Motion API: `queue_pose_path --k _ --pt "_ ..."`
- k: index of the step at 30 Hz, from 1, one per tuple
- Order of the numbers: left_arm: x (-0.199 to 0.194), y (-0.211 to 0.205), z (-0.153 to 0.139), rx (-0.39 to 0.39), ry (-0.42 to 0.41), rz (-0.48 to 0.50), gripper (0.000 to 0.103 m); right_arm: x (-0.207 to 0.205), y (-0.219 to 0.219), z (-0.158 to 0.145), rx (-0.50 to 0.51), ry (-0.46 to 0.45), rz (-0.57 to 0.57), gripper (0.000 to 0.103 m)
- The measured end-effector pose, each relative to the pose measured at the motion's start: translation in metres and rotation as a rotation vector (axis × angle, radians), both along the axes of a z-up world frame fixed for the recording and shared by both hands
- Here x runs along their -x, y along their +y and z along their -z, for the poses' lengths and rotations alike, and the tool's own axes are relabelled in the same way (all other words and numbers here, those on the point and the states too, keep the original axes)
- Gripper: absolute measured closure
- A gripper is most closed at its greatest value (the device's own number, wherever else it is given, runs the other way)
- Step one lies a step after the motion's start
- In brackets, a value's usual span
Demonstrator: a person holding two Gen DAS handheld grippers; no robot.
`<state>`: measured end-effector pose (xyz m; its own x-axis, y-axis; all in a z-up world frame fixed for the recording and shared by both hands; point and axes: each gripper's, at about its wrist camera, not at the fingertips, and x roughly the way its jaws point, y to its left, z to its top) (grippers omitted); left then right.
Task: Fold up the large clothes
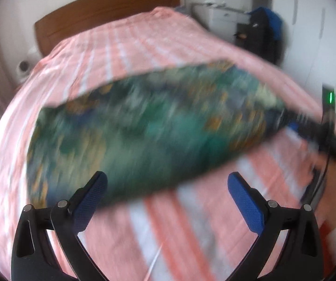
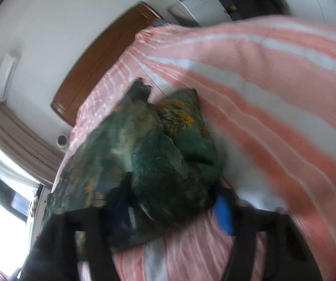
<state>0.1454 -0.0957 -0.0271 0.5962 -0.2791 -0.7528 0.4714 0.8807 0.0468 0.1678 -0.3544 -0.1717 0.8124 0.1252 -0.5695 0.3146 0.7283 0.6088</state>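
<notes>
A green and teal patterned garment [image 1: 149,131] with orange spots lies on the pink striped bed [image 1: 125,46], motion-blurred. My left gripper [image 1: 168,187] is open and empty, its blue pads [image 1: 90,199] just in front of the garment's near edge. My right gripper [image 1: 308,128] shows at the garment's right end in the left wrist view. In the right wrist view the garment [image 2: 158,154] is bunched between the right gripper's [image 2: 172,208] fingers; the blue pad [image 2: 224,215] stands beside the cloth. The blur hides whether the jaws pinch it.
A brown wooden headboard [image 1: 107,11] stands at the far end of the bed. White drawers [image 1: 224,16] and a dark chair with blue clothing [image 1: 264,30] stand at the far right. A curtained window [image 2: 8,187] is on the left.
</notes>
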Motion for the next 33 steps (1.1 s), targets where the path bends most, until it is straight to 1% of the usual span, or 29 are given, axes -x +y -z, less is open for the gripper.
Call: queue_pose_path --k 1,2,4,7,8,9,10,11,12,13,14,16,17,18,19,20,21,23,24,26,27,28,29,30,31,33 --pt "-0.01 -0.012 -0.009 0.021 0.003 0.032 0.001 0.006 0.006 -0.009 0.06 -0.019 -0.015 0.055" --pt "-0.02 -0.027 -0.019 0.047 0.014 0.075 0.001 0.012 0.014 -0.019 0.122 -0.039 -0.027 0.056" --pt "-0.042 -0.066 -0.037 0.1 0.078 0.19 0.001 0.019 0.035 -0.036 0.221 -0.074 -0.044 0.058" --pt "-0.064 -0.112 -0.046 0.112 0.159 0.294 0.001 0.035 0.064 -0.063 0.38 -0.153 -0.075 0.059" --pt "-0.072 -0.132 -0.047 0.093 0.193 0.338 0.001 0.041 0.075 -0.071 0.435 -0.182 -0.09 0.059" --pt "-0.075 -0.142 -0.048 0.078 0.209 0.363 0.001 0.044 0.083 -0.076 0.474 -0.202 -0.104 0.06" --pt "-0.077 -0.156 -0.048 0.048 0.23 0.403 0.001 0.049 0.095 -0.083 0.528 -0.229 -0.126 0.06" --pt "-0.075 -0.166 -0.046 0.014 0.233 0.428 0.001 0.054 0.107 -0.09 0.581 -0.252 -0.147 0.06" --pt "-0.071 -0.17 -0.045 -0.022 0.22 0.44 0.001 0.057 0.118 -0.094 0.621 -0.268 -0.163 0.06" --pt "-0.062 -0.176 -0.045 -0.076 0.187 0.454 0.001 0.053 0.126 -0.099 0.666 -0.285 -0.185 0.06" --pt "-0.055 -0.178 -0.046 -0.117 0.151 0.462 0.001 0.057 0.141 -0.104 0.731 -0.31 -0.215 0.06" --pt "-0.044 -0.178 -0.045 -0.197 0.087 0.453 0.001 0.06 0.166 -0.109 0.83 -0.347 -0.262 0.061" --pt "-0.038 -0.176 -0.042 -0.261 0.04 0.436 0.002 0.064 0.18 -0.111 0.888 -0.372 -0.287 0.061" --pt "-0.032 -0.174 -0.038 -0.332 -0.022 0.416 0.024 0.069 0.192 -0.113 0.934 -0.396 -0.304 0.061" --pt "-0.029 -0.17 -0.036 -0.37 -0.053 0.401 0.046 0.074 0.203 -0.115 0.963 -0.409 -0.314 0.061" --pt "-0.03 -0.161 -0.035 -0.359 -0.033 0.387 0.069 0.075 0.208 -0.116 0.976 -0.417 -0.322 0.061" --pt "-0.032 -0.153 -0.037 -0.324 -0.013 0.373 0.076 0.074 0.21 -0.116 0.971 -0.421 -0.333 0.061" --pt "-0.04 -0.131 -0.045 -0.256 0.002 0.342 0.079 0.072 0.211 -0.115 0.951 -0.42 -0.359 0.06" --pt "-0.044 -0.121 -0.05 -0.235 0.001 0.326 0.08 0.073 0.212 -0.116 0.947 -0.424 -0.361 0.055" --pt "-0.057 -0.094 -0.063 -0.199 -0.009 0.276 0.08 0.085 0.207 -0.123 0.876 -0.45 -0.381 0.047" --pt "-0.072 -0.067 -0.073 -0.151 0.005 0.237 0.08 0.095 0.203 -0.128 0.824 -0.462 -0.38 0.039" --pt "-0.076 -0.053 -0.08 -0.12 0.015 0.211 0.08 0.103 0.196 -0.131 0.779 -0.464 -0.368 0.027" --pt "-0.091 -0.019 -0.087 -0.063 0.032 0.156 0.08 0.113 0.191 -0.132 0.752 -0.463 -0.358 0.022" --pt "-0.1 0.001 -0.089 -0.031 0.04 0.123 0.08 0.12 0.184 -0.131 0.725 -0.46 -0.343 0.017" --pt "-0.108 0.023 -0.089 -0.001 0.046 0.09 0.08 0.125 0.178 -0.128 0.709 -0.451 -0.331 0.017" --pt "-0.129 0.081 -0.083 0.068 0.071 -0.008 0.08 0.127 0.172 -0.118 0.702 -0.407 -0.331 0.017"
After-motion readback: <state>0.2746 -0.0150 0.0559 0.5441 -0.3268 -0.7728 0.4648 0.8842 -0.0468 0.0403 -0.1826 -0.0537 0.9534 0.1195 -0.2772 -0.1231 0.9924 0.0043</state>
